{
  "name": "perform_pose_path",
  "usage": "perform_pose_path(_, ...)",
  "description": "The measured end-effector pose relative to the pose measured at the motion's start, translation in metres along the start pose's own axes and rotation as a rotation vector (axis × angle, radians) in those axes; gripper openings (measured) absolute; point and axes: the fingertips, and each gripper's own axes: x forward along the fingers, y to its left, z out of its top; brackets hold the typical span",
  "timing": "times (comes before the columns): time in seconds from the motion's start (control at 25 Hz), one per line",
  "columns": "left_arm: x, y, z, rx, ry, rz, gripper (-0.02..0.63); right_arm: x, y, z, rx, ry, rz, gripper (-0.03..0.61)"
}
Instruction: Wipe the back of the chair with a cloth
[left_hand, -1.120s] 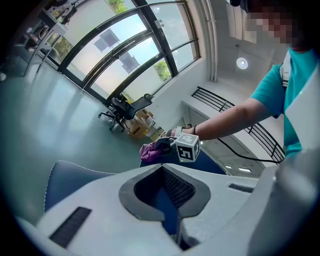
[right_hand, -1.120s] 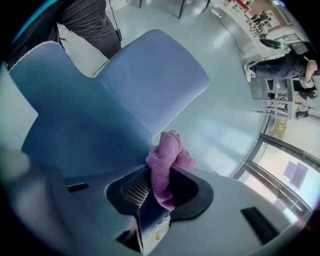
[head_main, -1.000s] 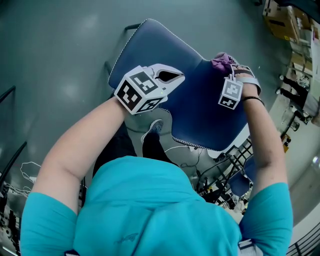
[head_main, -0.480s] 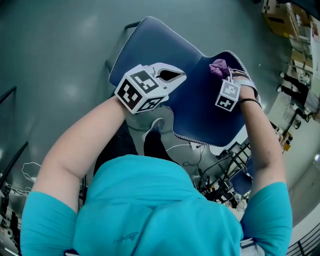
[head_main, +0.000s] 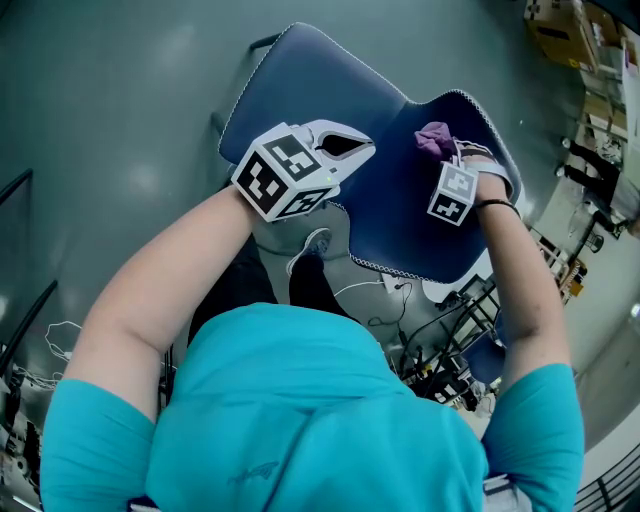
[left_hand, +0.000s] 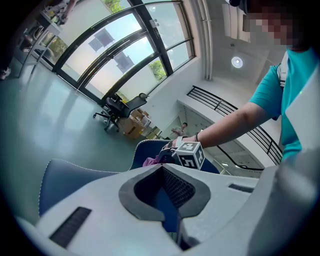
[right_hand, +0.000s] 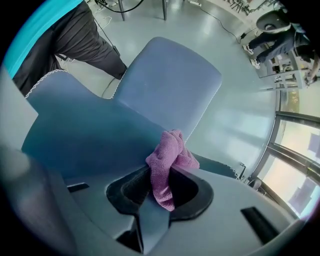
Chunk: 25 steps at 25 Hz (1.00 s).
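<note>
Cloth: the pink cloth (head_main: 433, 138) is bunched into a wad and pressed on the dark blue back of the chair (head_main: 400, 225), up by its far right corner, just inside the white-stitched edge.
Right gripper: the right gripper (head_main: 447, 153) has its jaws closed on the cloth, a tuft standing proud of the tips and a tail hanging down between them.
Left gripper: the left gripper (head_main: 357, 150) hangs over the left edge of the back with its jaws together and, as far as I can see, nothing in them.
Step in hand: I'd judge it a wiping stroke across the back.
Doing it well: keep the wad flat on the fabric so the hard tips don't scrape, run overlapping passes from the far edge to the near one, and steady the chair with the left if it rocks.
Watch for: the cloth may work loose from so small a bite.
</note>
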Motion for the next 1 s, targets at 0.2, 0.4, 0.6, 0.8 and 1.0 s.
perform_pose_path(0.2, -0.001, -0.006, -0.004, 0.004, 0.001, -0.006, -0.005, -0.001, 0.007, 0.004, 0.011, 0.003, 0.014, 0.094)
perform_pose_path(0.4, 0.000, -0.011, -0.010, 0.004, 0.003, -0.010, -0.005, -0.003, 0.022, 0.010, 0.028, 0.005, 0.061, 0.094)
perform_pose_path(0.6, -0.003, -0.018, -0.016, 0.003, 0.006, -0.016, -0.005, -0.007, 0.042, 0.021, 0.027, 0.000, 0.104, 0.094)
perform_pose_path(0.8, -0.005, -0.023, -0.022, -0.002, 0.006, -0.017, -0.005, -0.008, 0.054, 0.027, 0.022, -0.004, 0.125, 0.094)
perform_pose_path(1.0, -0.003, -0.031, -0.025, 0.003, 0.013, -0.022, -0.005, -0.012, 0.063, 0.030, 0.039, -0.012, 0.142, 0.094)
